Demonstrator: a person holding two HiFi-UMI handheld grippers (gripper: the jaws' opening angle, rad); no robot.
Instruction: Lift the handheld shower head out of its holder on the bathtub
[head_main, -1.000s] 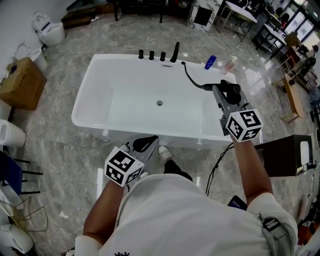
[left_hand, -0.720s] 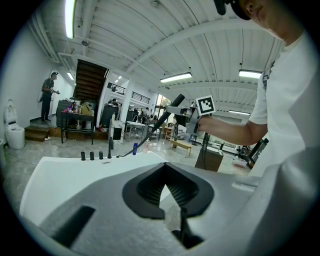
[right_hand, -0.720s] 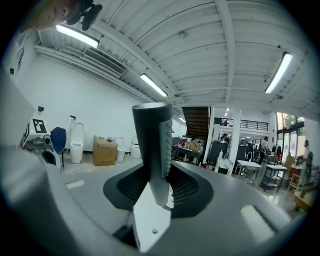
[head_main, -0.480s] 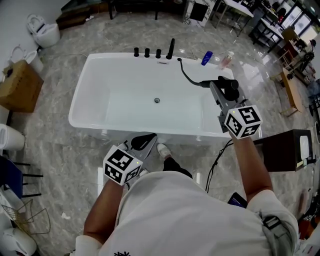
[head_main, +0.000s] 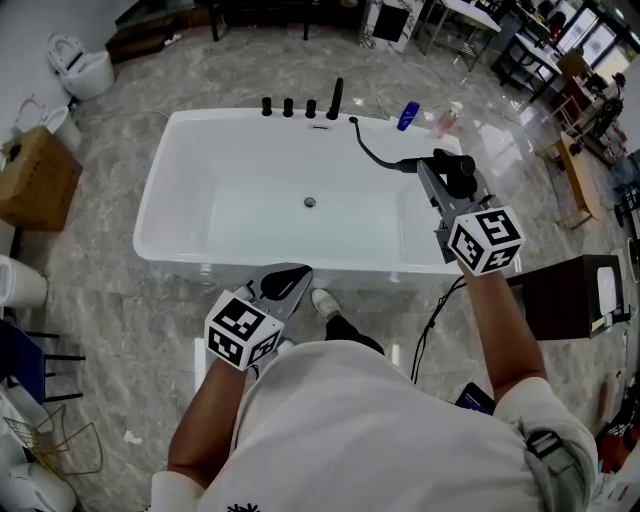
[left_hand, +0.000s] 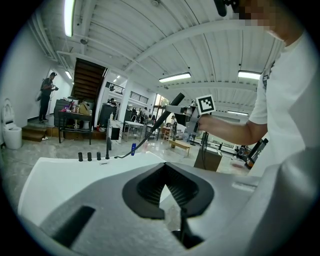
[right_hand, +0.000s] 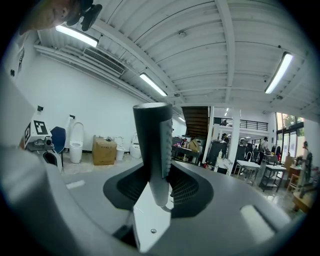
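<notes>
The black handheld shower head (head_main: 456, 171) hangs over the right end of the white bathtub (head_main: 158, 196), with my right gripper (head_main: 441, 176) shut on its handle. Its black hose (head_main: 372, 152) curves back to the far rim by the tap fittings. In the right gripper view the shower head (right_hand: 153, 145) stands upright between the jaws of my right gripper (right_hand: 161, 186). My left gripper (head_main: 288, 281) is low at the tub's near rim, jaws together and holding nothing. In the left gripper view the left gripper (left_hand: 163, 174) is in the foreground, with the lifted shower head (left_hand: 173, 102) beyond it.
Three black knobs (head_main: 287, 106) and a black spout (head_main: 335, 99) stand on the tub's far rim. A blue bottle (head_main: 407, 116) lies on the floor behind. A cardboard box (head_main: 35, 172) and a toilet (head_main: 85, 62) are at the left, and a dark cabinet (head_main: 572, 304) at the right.
Only the head camera's view has drifted a little. Both grippers and the shower head sit as they did.
</notes>
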